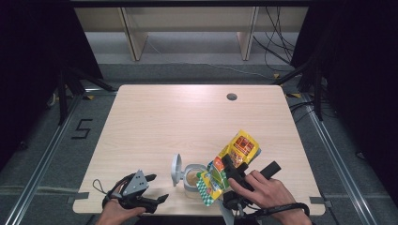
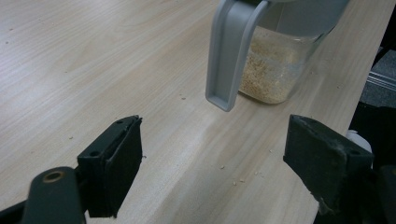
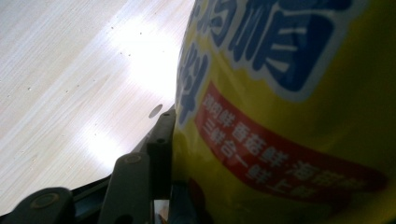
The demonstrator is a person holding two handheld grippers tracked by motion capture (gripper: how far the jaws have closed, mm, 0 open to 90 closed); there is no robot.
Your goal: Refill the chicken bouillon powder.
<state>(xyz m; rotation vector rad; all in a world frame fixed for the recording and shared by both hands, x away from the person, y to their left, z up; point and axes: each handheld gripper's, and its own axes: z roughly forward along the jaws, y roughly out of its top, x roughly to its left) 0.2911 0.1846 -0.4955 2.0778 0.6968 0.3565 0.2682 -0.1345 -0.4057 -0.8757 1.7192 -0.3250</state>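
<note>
Yellow pouch is clamped by right gripper, tilted over jar for pouring; left gripper is held wide beside jar.

— What else was there?
— A pale wooden table with a round grommet hole near its far edge.
— And beyond it?
— Wooden shelving, black cables, a floor-marked "5".

One jar, one yellow packet, two grippers
</note>
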